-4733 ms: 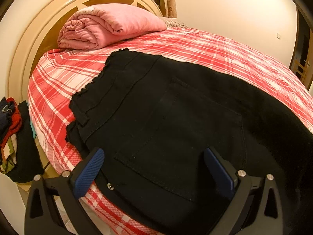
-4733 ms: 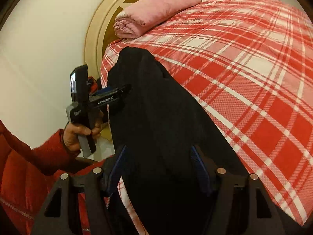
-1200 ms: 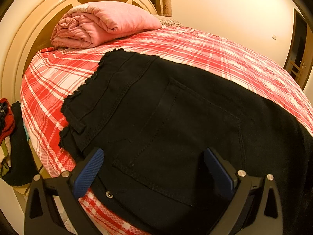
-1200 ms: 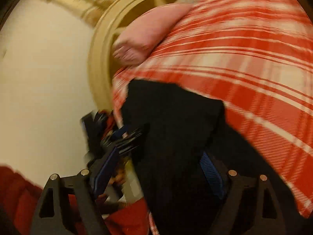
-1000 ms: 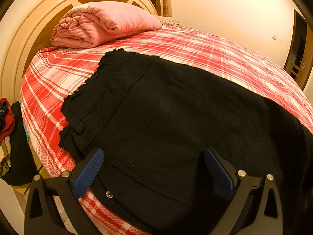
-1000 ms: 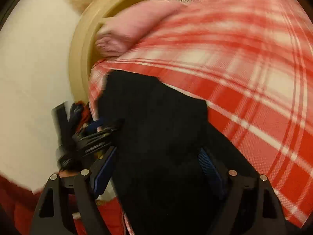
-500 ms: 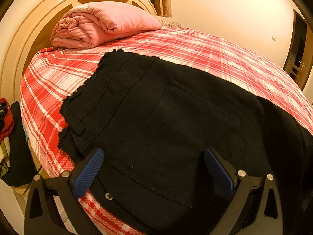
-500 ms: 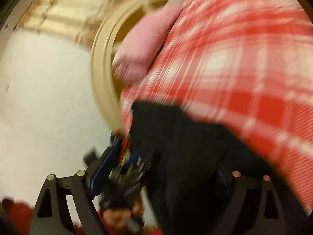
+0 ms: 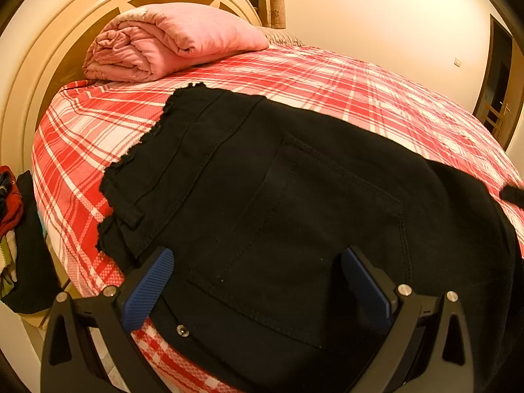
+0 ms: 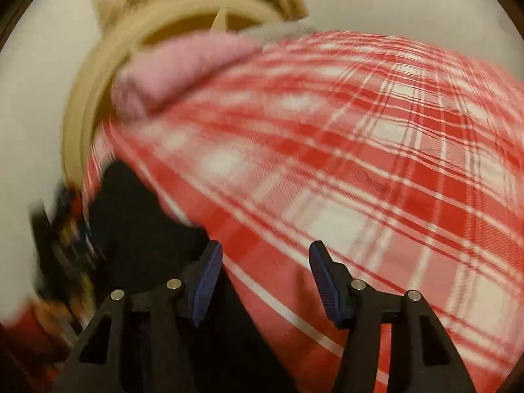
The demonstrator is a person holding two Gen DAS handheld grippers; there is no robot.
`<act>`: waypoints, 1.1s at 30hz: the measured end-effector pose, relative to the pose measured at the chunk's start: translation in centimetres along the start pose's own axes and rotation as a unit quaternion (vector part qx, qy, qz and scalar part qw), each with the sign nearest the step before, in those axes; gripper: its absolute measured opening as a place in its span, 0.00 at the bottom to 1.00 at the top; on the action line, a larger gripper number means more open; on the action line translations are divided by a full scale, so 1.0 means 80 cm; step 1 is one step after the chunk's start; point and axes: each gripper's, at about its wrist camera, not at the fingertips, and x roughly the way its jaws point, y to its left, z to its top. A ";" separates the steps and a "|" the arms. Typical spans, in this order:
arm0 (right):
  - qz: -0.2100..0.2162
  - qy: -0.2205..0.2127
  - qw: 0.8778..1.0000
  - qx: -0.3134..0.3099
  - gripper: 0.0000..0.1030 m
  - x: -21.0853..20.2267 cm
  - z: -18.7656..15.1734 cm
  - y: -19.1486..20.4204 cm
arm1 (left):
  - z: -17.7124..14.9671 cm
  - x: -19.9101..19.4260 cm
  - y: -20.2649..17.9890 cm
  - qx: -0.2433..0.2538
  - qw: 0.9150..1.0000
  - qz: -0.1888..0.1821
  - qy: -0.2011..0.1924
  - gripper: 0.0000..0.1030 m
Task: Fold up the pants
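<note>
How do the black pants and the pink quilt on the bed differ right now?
The black pants lie spread flat across the near part of the plaid bedspread, back pocket up; the pink quilt is folded into a thick bundle by the headboard. The pants have a frayed waist edge and visible stitching; the quilt looks soft and puffy. Both rest on the bedspread, and neither is gripped.

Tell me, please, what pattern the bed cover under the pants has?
A red and white plaid; the bed cover shows sharpest in the left wrist view.
</note>
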 end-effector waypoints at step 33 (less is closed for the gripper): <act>0.084 -0.019 0.993 0.075 0.58 -0.002 0.012 0.014 | 0.003 0.002 0.001 -0.003 1.000 0.001 0.003 1.00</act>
